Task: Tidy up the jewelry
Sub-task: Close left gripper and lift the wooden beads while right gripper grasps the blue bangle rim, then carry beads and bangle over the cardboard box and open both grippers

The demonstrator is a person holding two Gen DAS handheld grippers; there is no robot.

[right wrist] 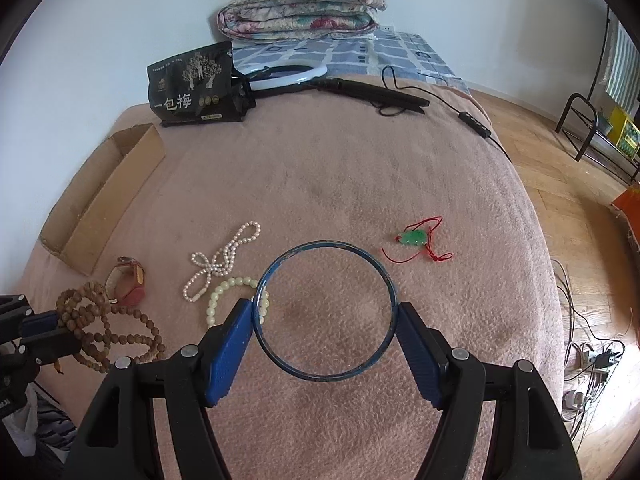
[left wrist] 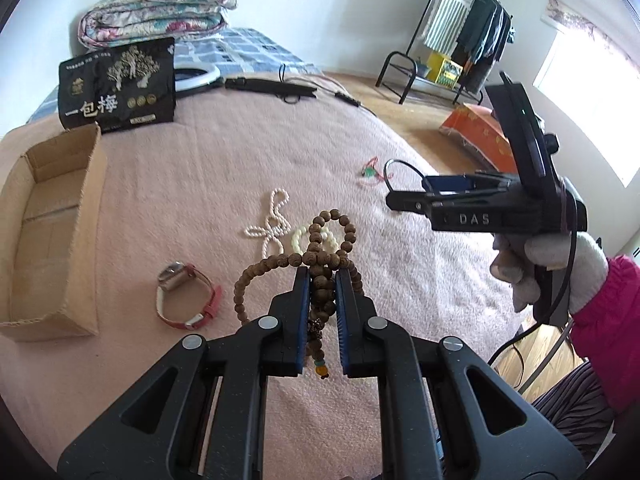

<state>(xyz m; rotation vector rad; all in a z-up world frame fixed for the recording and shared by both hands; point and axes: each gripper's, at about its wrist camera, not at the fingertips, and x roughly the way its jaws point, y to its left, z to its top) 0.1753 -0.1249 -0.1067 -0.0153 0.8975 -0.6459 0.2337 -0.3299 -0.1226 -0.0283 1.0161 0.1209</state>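
While the left hand-held gripper (left wrist: 322,280) pinches round wooden beads (left wrist: 320,258), the right hand-held gripper (right wrist: 325,312) clamps a thin blue bangle (right wrist: 325,312) beside the pearls (right wrist: 220,262) on the fuzzy pink bed (right wrist: 340,168).

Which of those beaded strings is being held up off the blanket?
The brown wooden bead strand, pinched in the left gripper. The white pearl necklace and pale cream bead bracelet lie flat.

Brown bead strand (left wrist: 320,276) pinched, blue bangle (right wrist: 325,312) — held
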